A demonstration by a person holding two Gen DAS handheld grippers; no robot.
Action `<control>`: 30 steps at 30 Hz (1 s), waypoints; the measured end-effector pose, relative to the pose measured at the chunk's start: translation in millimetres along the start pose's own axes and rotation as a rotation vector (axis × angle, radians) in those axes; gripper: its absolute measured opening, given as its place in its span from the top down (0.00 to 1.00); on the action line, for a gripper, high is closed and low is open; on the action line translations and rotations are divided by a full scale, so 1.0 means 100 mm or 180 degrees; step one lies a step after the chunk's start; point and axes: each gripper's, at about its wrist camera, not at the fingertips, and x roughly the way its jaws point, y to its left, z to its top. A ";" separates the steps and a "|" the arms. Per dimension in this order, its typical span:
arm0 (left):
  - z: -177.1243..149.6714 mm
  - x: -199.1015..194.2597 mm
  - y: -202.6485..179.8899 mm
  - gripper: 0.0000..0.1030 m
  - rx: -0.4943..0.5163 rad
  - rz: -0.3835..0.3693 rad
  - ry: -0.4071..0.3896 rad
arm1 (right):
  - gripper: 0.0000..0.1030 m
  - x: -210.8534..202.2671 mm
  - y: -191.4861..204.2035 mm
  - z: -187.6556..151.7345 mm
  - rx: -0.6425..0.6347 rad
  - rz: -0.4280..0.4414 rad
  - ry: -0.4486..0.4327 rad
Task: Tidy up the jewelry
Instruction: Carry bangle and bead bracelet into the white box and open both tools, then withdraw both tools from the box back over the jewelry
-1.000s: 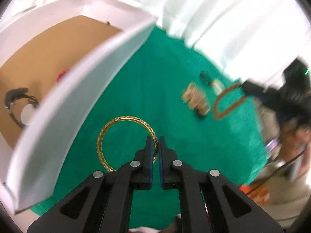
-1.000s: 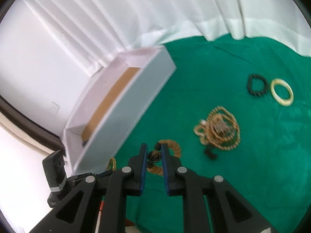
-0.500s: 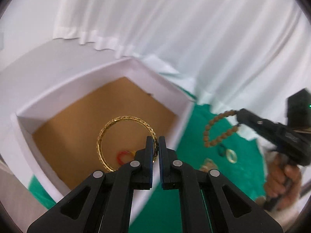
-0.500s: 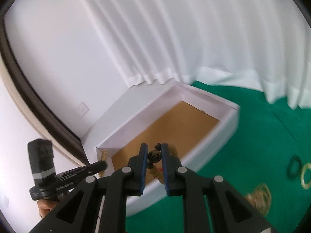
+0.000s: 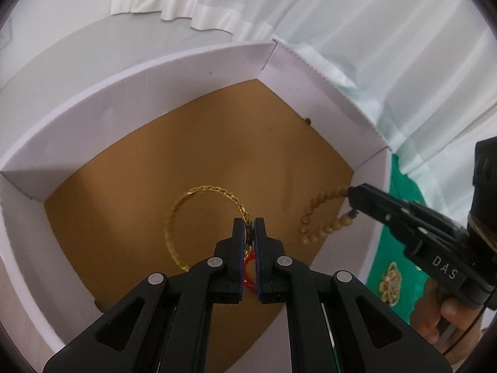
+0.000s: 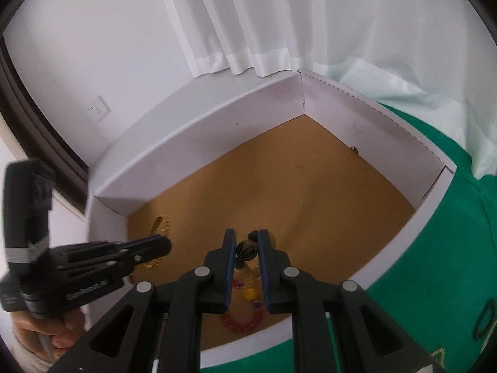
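My left gripper [image 5: 249,223] is shut on a gold bangle [image 5: 198,192] and holds it over the brown floor of a white box [image 5: 155,71]. My right gripper [image 6: 245,239] is shut on a wooden bead bracelet [image 5: 316,214], pinching its dark striped bead [image 6: 246,249]; the loop hangs inside the same box [image 6: 198,143]. In the right wrist view the left gripper [image 6: 155,244] enters from the left with the bangle [image 6: 160,222]. In the left wrist view the right gripper [image 5: 357,199] enters from the right. A red bead bracelet [image 6: 240,323] lies on the box floor under my grippers.
The box stands on a green cloth [image 6: 435,279], close to a white curtain [image 6: 264,15]. More gold jewelry [image 5: 389,283] lies on the cloth to the right of the box. A small dark speck [image 6: 354,148] sits at the box's far wall.
Both grippers have lifted off the green cloth with their pieces and moved over and down into the white box. Both stayed shut.
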 end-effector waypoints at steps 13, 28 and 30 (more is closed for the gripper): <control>-0.49 -0.67 -0.56 0.06 0.0565 0.0391 -0.0712 | 0.20 -1.08 -0.16 -0.29 0.0032 -0.0453 -0.0819; -2.26 -0.26 -1.81 0.03 0.1431 -0.0085 -0.0225 | 0.20 -1.81 -1.04 -2.73 0.0319 -0.1445 -0.0432; -2.42 -0.12 -1.96 0.03 0.1572 -0.0091 -0.0157 | 0.20 -1.90 -1.21 -3.08 0.0497 -0.1573 -0.0346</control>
